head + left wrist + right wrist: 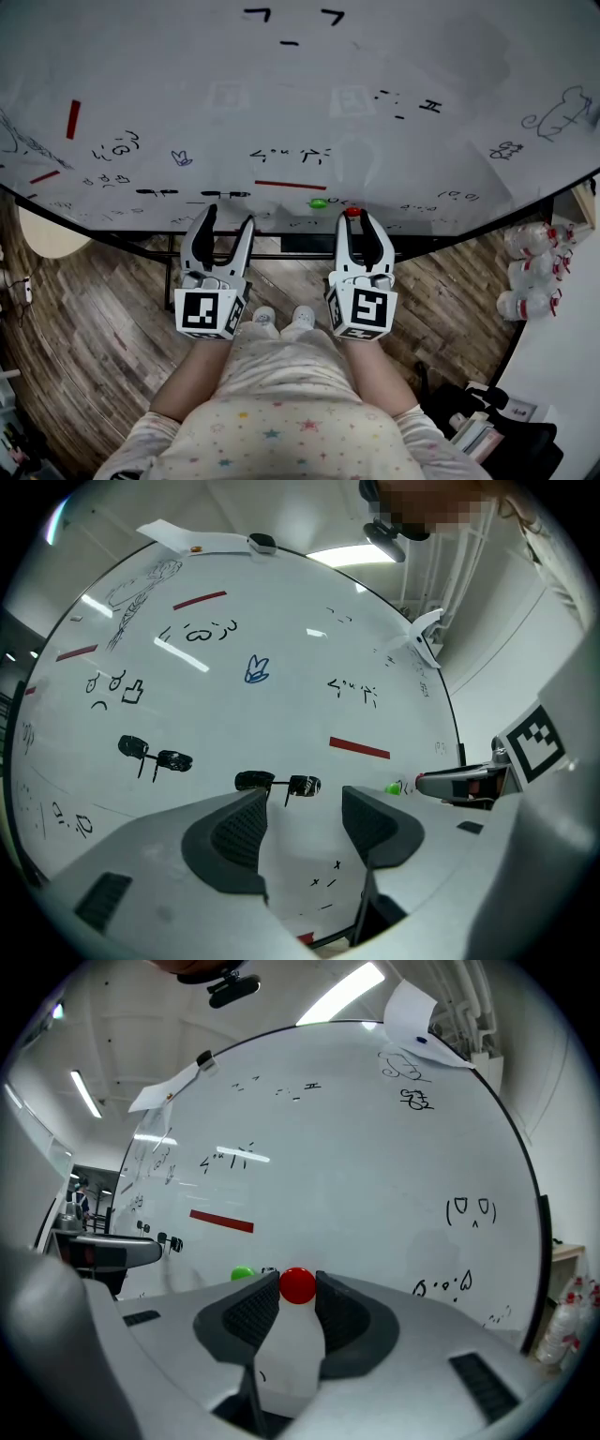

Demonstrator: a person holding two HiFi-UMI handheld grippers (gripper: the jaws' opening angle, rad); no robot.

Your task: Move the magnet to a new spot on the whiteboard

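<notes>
A small round red magnet (352,212) (298,1284) sits low on the whiteboard (281,94), near its bottom edge. My right gripper (356,218) (298,1290) is shut on it, one pad pressing each side of the ball. Just left of it a green round magnet (318,202) (243,1274) (394,787) stays on the board. My left gripper (229,217) (302,803) hovers open in front of the board's lower edge, with nothing between its fingers.
Long red strip magnets (290,185) (72,119) and black doodles cover the board. Black blob marks (277,783) lie just beyond the left jaws. Plastic bottles (530,272) stand at the right by a white wall. The board's stand bar (281,255) crosses over wooden floor.
</notes>
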